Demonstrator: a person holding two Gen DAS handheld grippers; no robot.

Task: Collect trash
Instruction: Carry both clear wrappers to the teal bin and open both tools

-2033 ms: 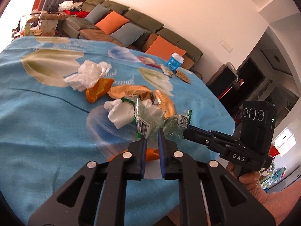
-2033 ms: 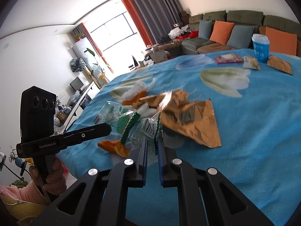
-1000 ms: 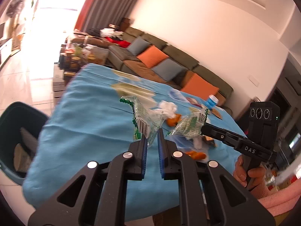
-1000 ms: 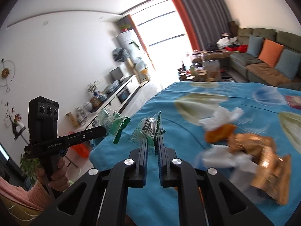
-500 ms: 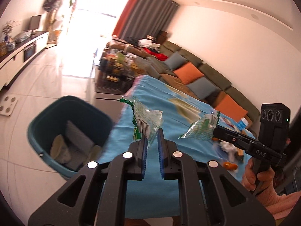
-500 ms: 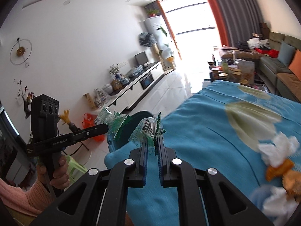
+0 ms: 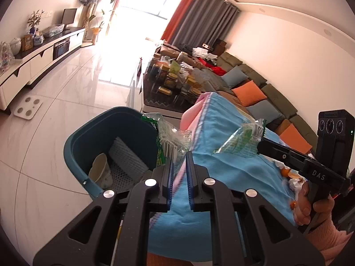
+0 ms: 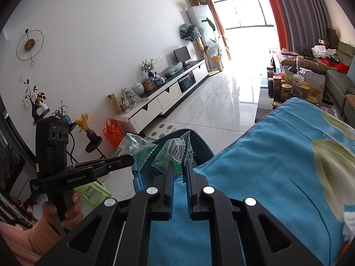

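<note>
My left gripper (image 7: 178, 157) is shut on a clear green-edged wrapper (image 7: 172, 139) and holds it at the near rim of the dark teal trash bin (image 7: 88, 133). My right gripper (image 8: 178, 165) is shut on a second green wrapper with a barcode (image 8: 175, 153). In the left wrist view that wrapper (image 7: 240, 139) hangs over the blue tablecloth (image 7: 221, 166), right of the bin. In the right wrist view the left gripper (image 8: 129, 158) and its wrapper (image 8: 133, 148) are over the bin (image 8: 199, 141).
The bin holds a paper cup (image 7: 99, 173) and grey foam mesh (image 7: 126, 157). Tissue and orange scraps (image 7: 290, 177) lie on the table at the right. A scale (image 7: 27, 107) lies on the white floor. A cluttered coffee table (image 7: 173, 84) and sofa (image 7: 255, 88) stand beyond.
Both grippers have swung left from the table's trash pile toward the bin, each still holding its wrapper. The bin is now closer and right under the left gripper.
</note>
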